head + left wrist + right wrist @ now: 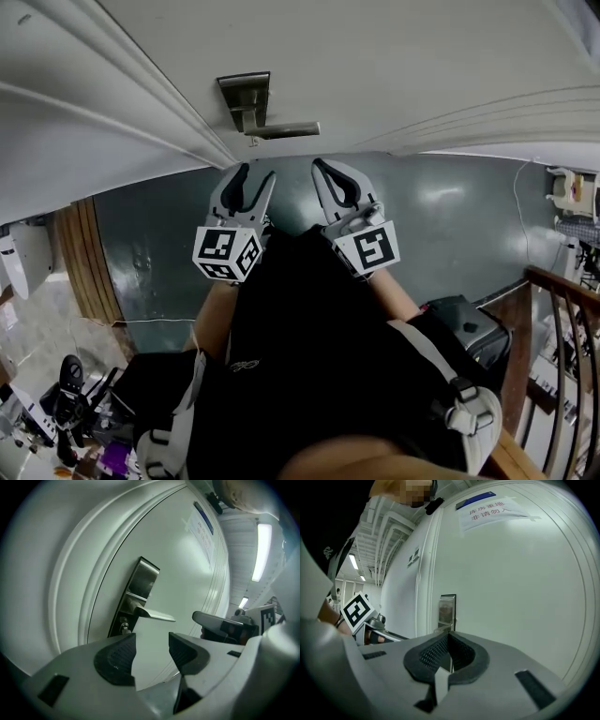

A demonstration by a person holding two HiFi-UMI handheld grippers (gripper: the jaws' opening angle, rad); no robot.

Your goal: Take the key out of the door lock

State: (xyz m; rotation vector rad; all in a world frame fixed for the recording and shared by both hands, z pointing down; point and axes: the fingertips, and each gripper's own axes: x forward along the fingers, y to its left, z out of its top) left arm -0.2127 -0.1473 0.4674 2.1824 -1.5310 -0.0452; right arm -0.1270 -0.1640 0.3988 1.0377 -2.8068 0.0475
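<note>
Key [124, 628] in the door lock [139, 585] under the handle [157, 616], left claw [152, 643] apart, empty, right claw [448, 639] pressed together.

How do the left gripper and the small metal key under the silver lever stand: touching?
Apart. The head view shows a gap between left gripper and key.

The lock plate's [140, 585] lower end hides behind the left hand-held gripper [152, 645] — the key [124, 628] is too small to make out.
</note>
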